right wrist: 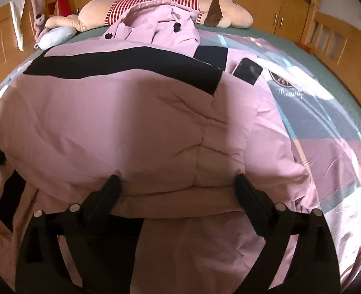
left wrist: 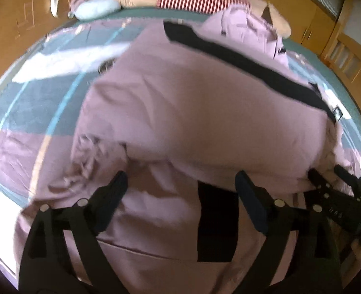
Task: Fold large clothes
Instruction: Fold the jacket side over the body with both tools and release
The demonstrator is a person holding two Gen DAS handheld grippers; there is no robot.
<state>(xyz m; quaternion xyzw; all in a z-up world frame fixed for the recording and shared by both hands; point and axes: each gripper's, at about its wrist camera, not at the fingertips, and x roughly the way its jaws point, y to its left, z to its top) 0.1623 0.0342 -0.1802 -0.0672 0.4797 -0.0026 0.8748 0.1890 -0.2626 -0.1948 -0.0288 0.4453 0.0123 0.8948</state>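
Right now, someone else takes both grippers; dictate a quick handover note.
Left gripper: open, over the near part of the pink coat, holding nothing.
Right gripper: open, fingers straddling the coat's folded edge, not clamped.
Coat lies on the bed, one fold made, black stripe on top; its hood points toward the plush toy.
A phone lies by the coat's right edge.
Left: probably fold again and tidy.

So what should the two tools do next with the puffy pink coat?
Probably lift both away. The left tool and right tool stand open, gripping nothing, and the pink padded coat already lies folded over on the bed, so smoothing seems next.
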